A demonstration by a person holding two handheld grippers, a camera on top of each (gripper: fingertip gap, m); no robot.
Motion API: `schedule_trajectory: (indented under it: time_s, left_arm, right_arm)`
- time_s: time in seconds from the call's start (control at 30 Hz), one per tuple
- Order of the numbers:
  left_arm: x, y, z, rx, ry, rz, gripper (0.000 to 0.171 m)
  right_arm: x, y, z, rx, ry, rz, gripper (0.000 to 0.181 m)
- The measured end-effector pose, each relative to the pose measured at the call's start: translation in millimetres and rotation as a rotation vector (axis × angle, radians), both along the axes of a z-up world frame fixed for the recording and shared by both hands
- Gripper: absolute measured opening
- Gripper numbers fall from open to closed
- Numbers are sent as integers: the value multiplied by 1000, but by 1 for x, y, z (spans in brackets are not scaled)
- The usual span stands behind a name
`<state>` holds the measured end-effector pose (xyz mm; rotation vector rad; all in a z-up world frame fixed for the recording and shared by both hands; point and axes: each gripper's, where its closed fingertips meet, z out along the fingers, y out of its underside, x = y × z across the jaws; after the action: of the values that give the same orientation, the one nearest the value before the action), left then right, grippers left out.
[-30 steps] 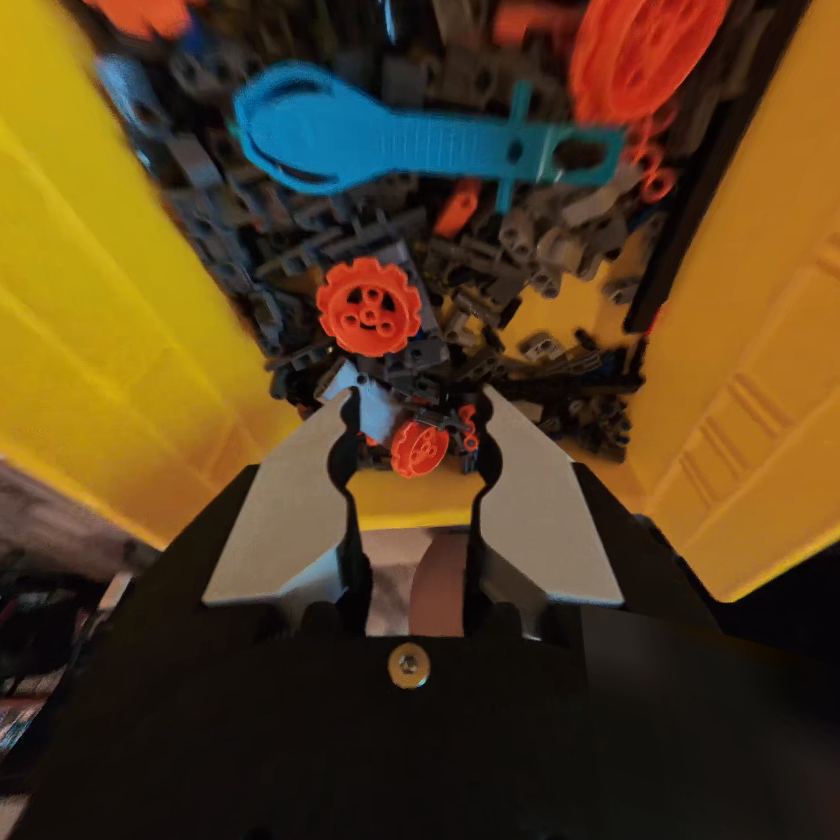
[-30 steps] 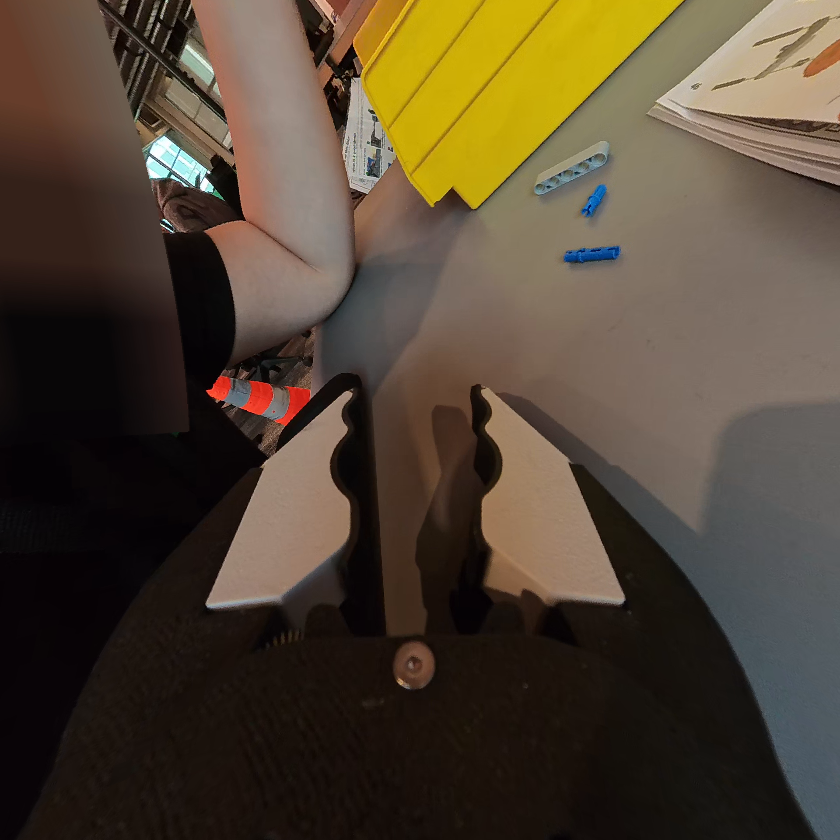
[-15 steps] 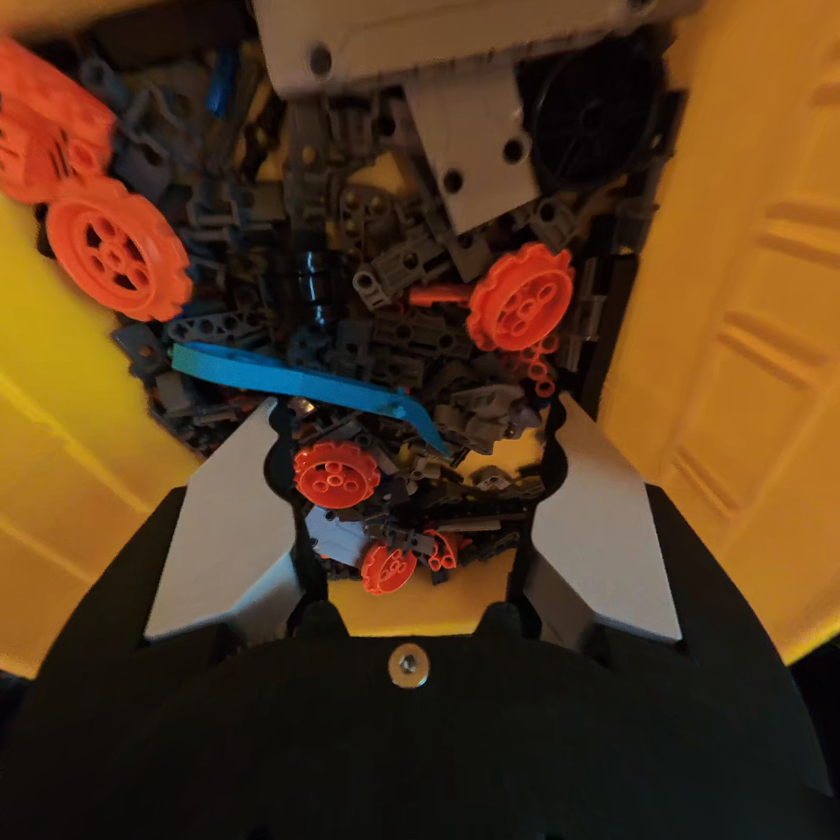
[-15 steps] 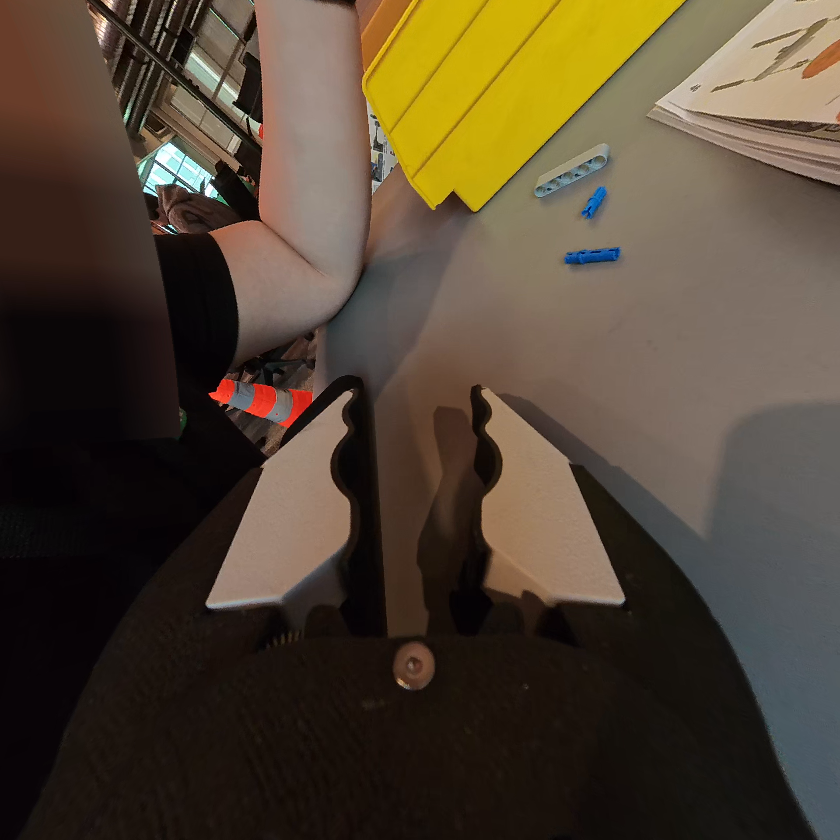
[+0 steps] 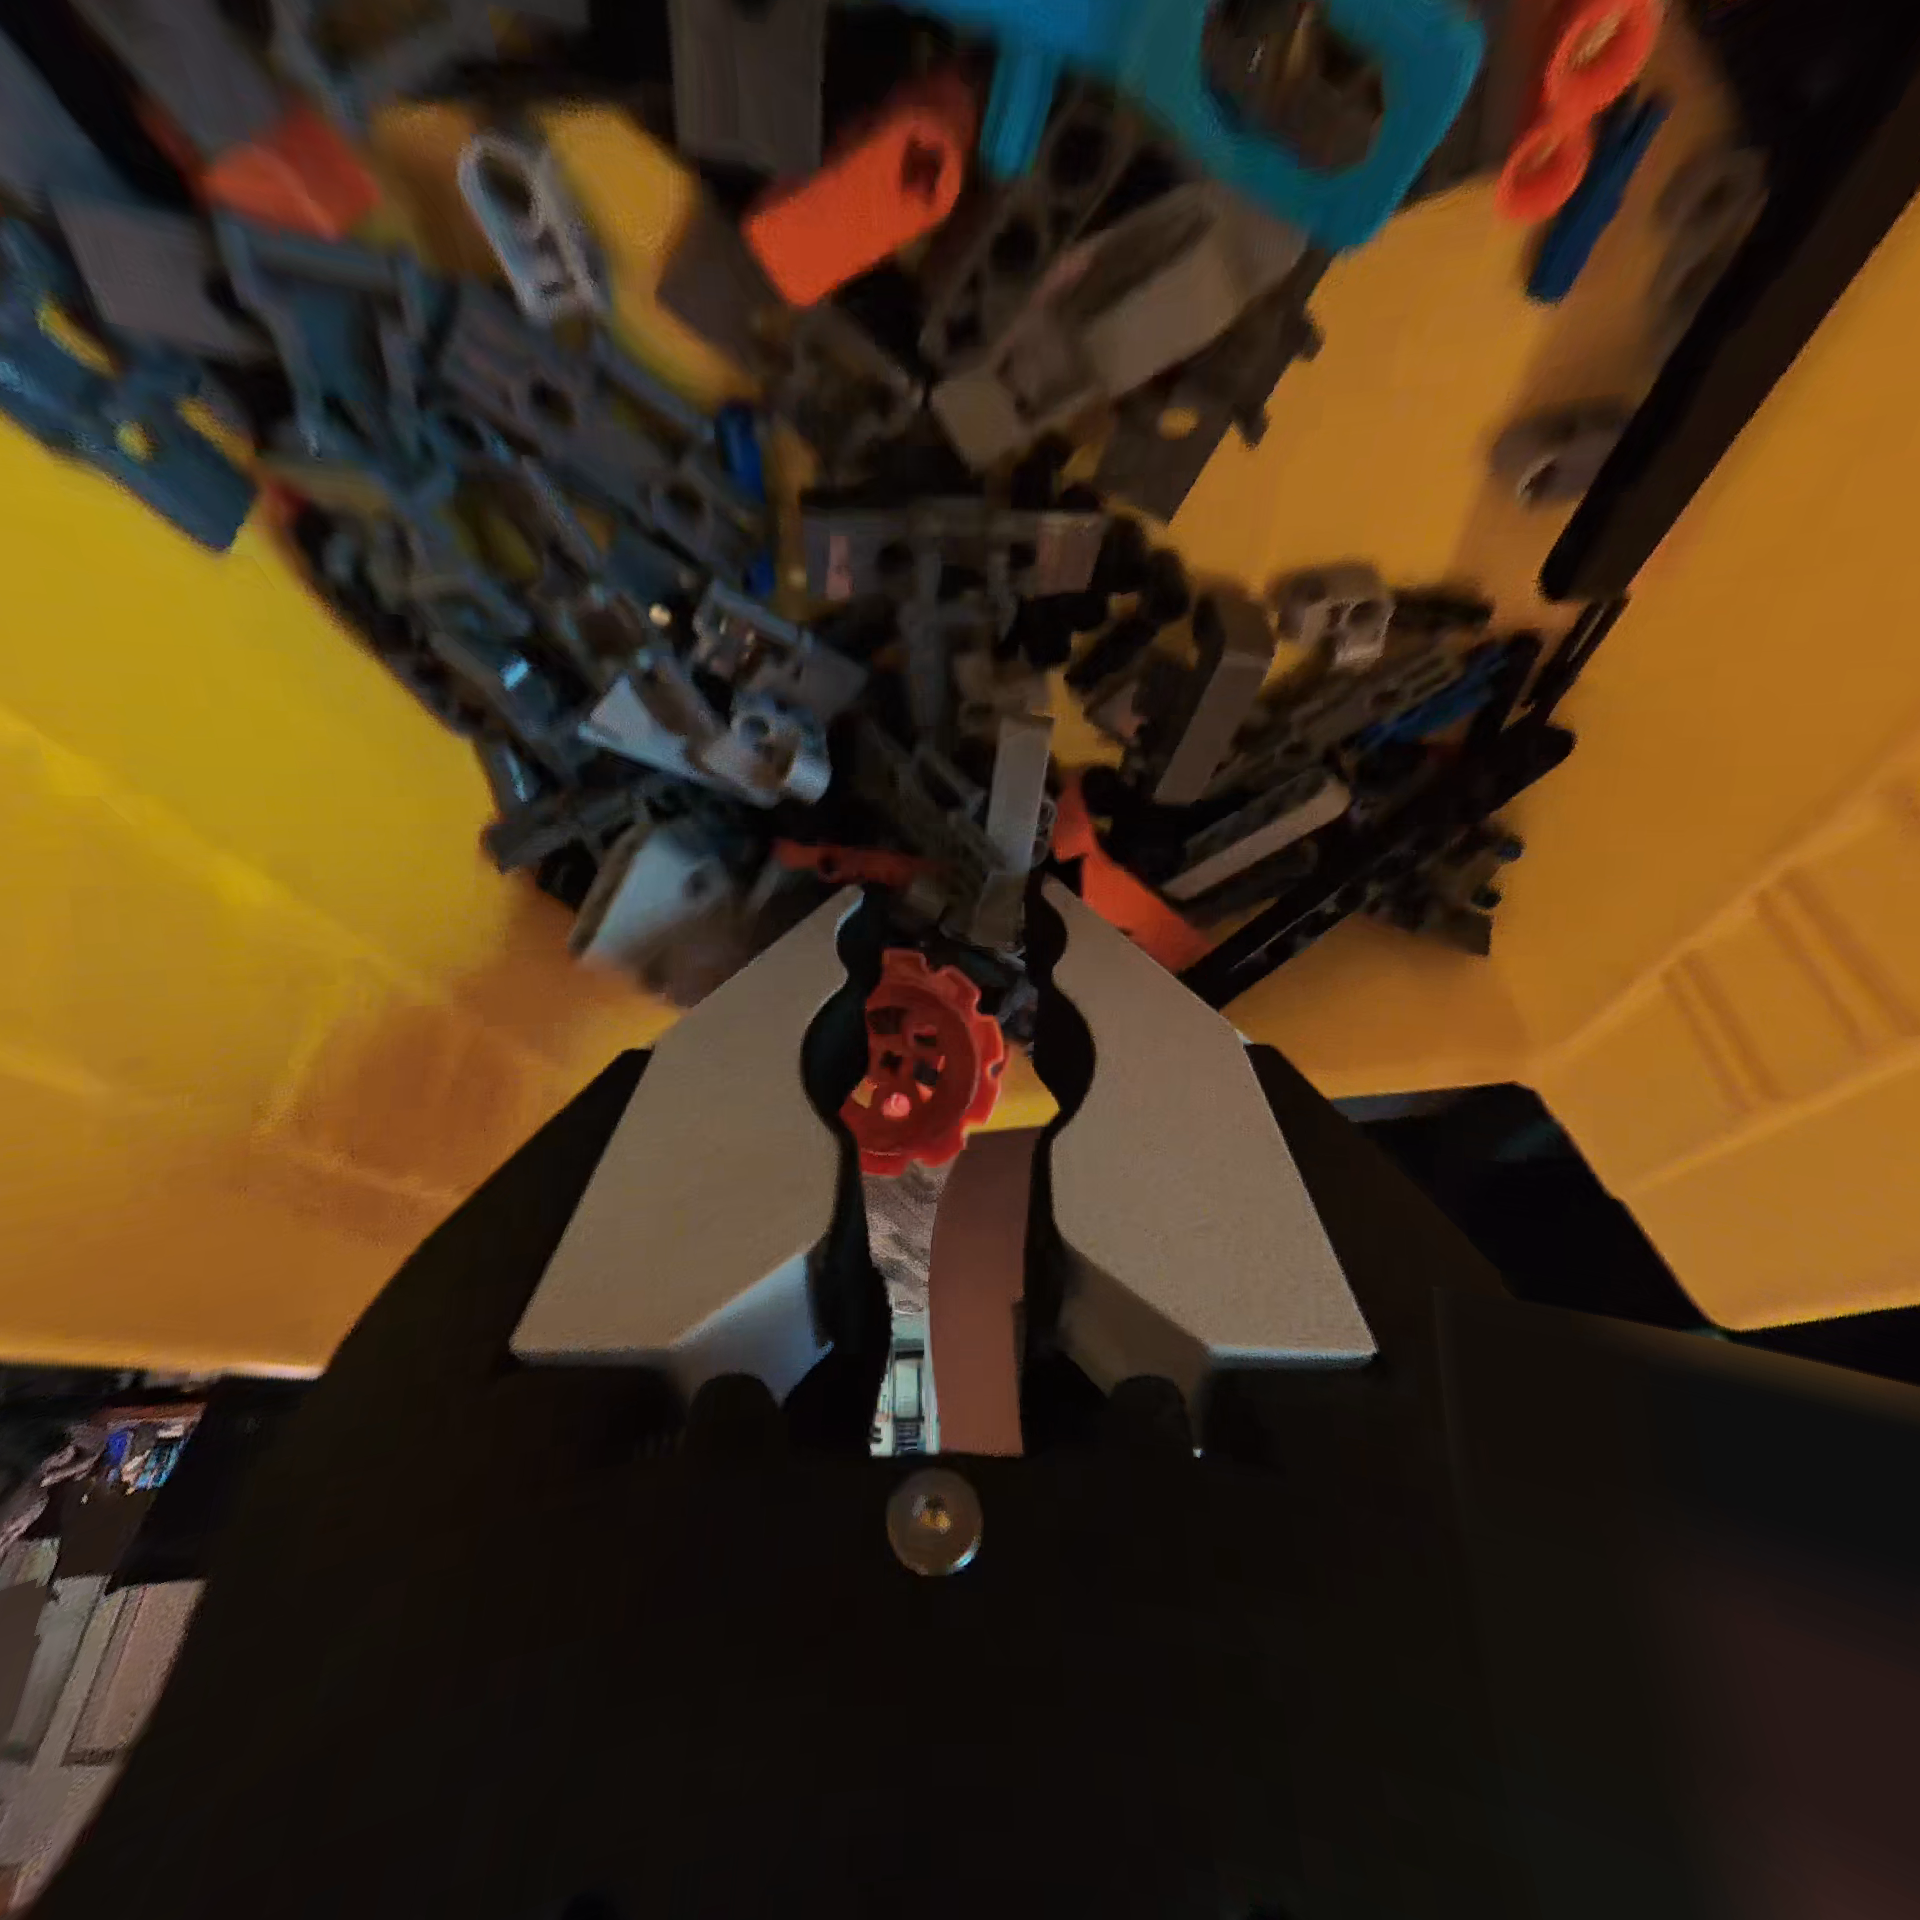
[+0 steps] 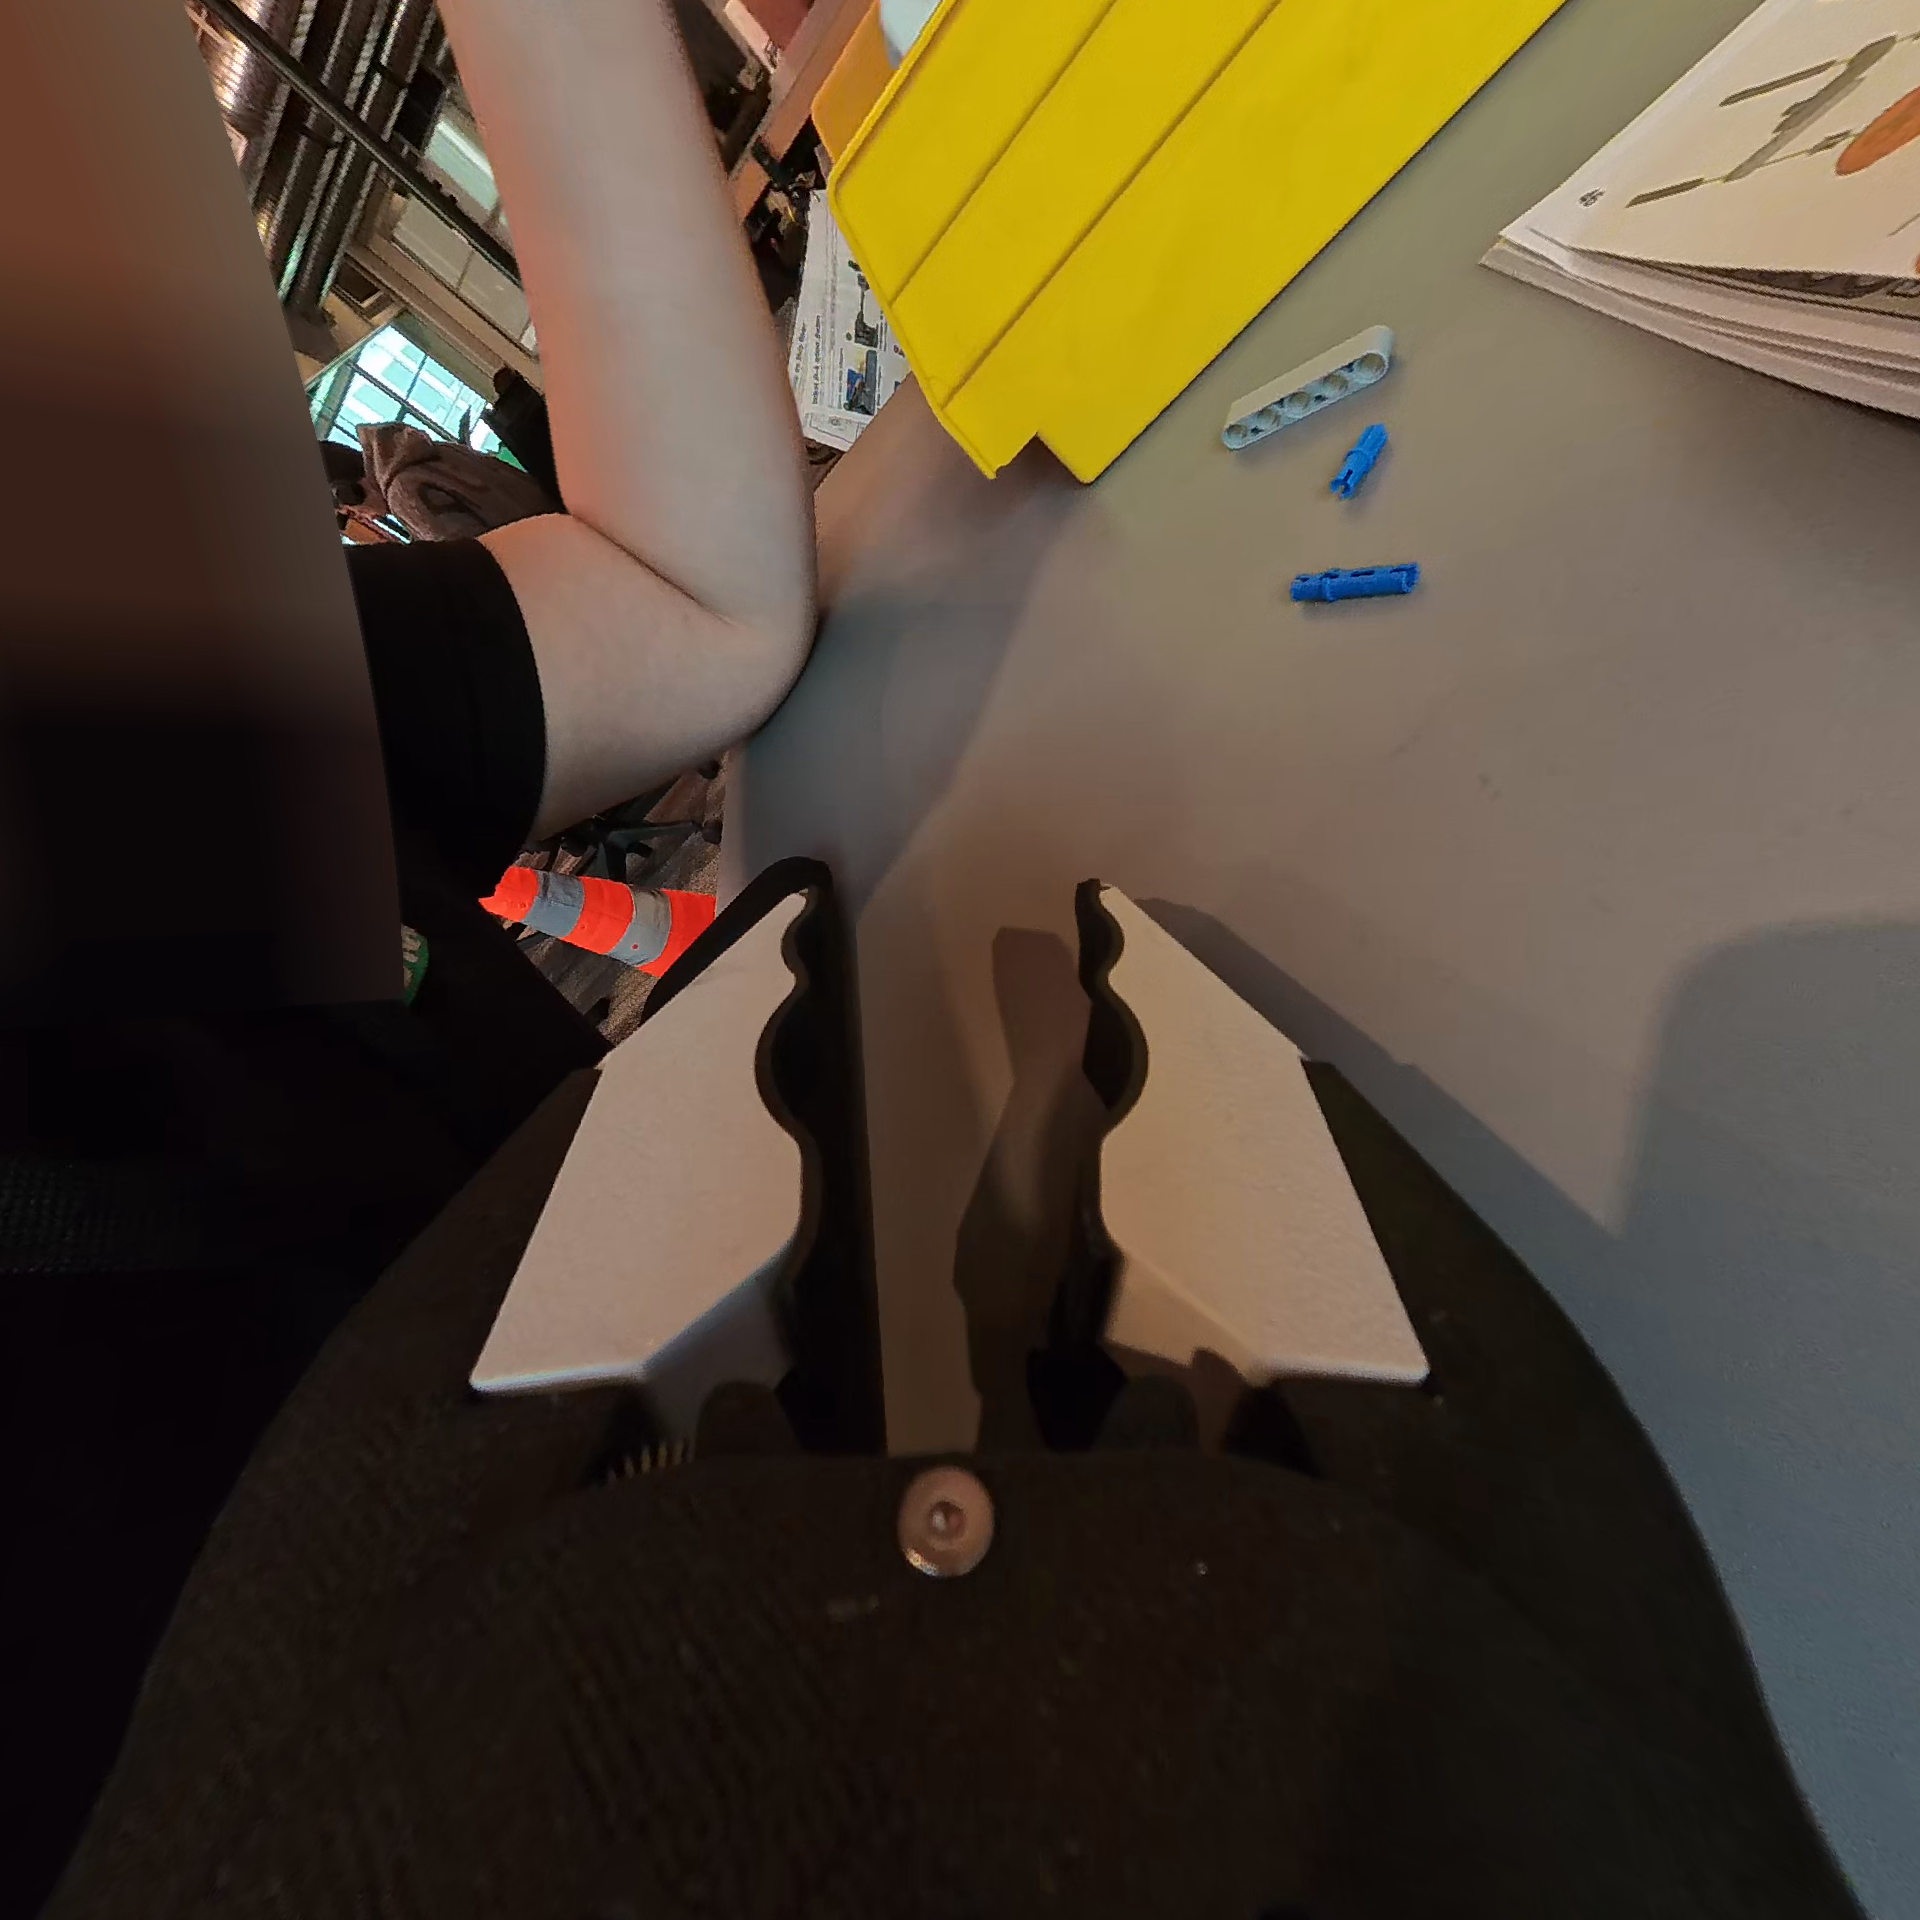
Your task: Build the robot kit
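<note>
My left gripper (image 5: 951,914) is shut on a small orange-red gear wheel (image 5: 920,1060), which sits between the notched inner faces of the fingers. It hangs over the near end of a yellow bin (image 5: 260,831) that holds a blurred pile of grey, black and orange building parts (image 5: 727,520). A light blue part (image 5: 1247,104) lies at the far end of the pile. My right gripper (image 6: 951,888) is open and empty, low over a grey table (image 6: 1455,831).
In the right wrist view, a yellow bin (image 6: 1143,187) stands at the back. A grey holed beam (image 6: 1309,387) and two blue pins (image 6: 1359,460) (image 6: 1354,583) lie beside it. A booklet (image 6: 1766,208) is far right. A person's bare arm (image 6: 644,416) rests at the table edge, and an orange cone (image 6: 613,920) lies on the floor. Some 30 centimeters of space lies between my two pairs of fingers.
My left gripper went from wide open over the pile to shut on the small orange-red gear and drew back toward the bin's near end. The right gripper has not moved.
</note>
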<state>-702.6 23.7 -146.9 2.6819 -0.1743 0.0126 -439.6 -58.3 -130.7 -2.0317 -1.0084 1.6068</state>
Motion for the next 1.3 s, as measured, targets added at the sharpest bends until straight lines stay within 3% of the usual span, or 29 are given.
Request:
schedule_trajectory:
  time_s: [0.07, 0.17, 0.33, 0.43, 0.57, 0.6, 0.63, 0.7, 0.73, 0.87, 0.97, 1.03, 1.07, 1.1, 1.23, 1.3]
  left_arm:
    - [-1, 4, 7, 54, 3, 11, 27]
    - [2, 38, 19, 244, -11, 36, 71]
    - [18, 114, 27, 537, -83, 56, 116]
    - [21, 124, 9, 510, -65, 73, 140]
    - [22, 118, -21, 382, -19, 21, 147]
    - [24, 117, -24, 364, -30, 20, 158]
    - [24, 116, -24, 362, -34, 23, 157]
    - [19, 107, -22, 333, -33, 20, 140]
    - [13, 99, -23, 299, -7, 4, 118]
    - [9, 81, -23, 218, -3, -35, 101]
    - [7, 68, -18, 186, -1, -76, 67]
    - [9, 53, -14, 139, -27, -67, 56]
    - [10, 44, -11, 110, -40, -61, 35]
    - [10, 36, -9, 88, -46, -59, 24]
    - [2, 10, 3, 42, -38, -32, 9]
    - [-2, 10, 10, 80, -35, -17, 18]
  right_arm:
    - [0, 0, 0, 0, 0, 0, 47]
    - [0, 0, 0, -2, -2, 0, 47]
    - [0, 0, 0, 1, -3, 1, 47]
    - [0, 0, 0, -2, -1, 1, 47]
    - [0, 0, 0, -2, 2, 1, 47]
    - [0, -1, 0, -4, 2, 3, 47]
    - [0, -1, 0, -4, 3, 4, 47]
    - [0, -1, 0, -7, 3, 4, 47]
    - [0, -1, 0, -9, 3, 4, 47]
    - [0, -1, 0, -7, 1, 5, 47]
    - [0, -1, 0, -8, 1, 4, 47]
    - [0, -1, 0, -10, 2, 3, 47]
    - [0, -1, 0, -11, 3, 3, 47]
    - [0, 0, 0, -11, 3, 3, 47]
    - [0, 0, 0, -11, 3, 2, 47]
    - [0, 0, 0, -11, 4, 1, 47]
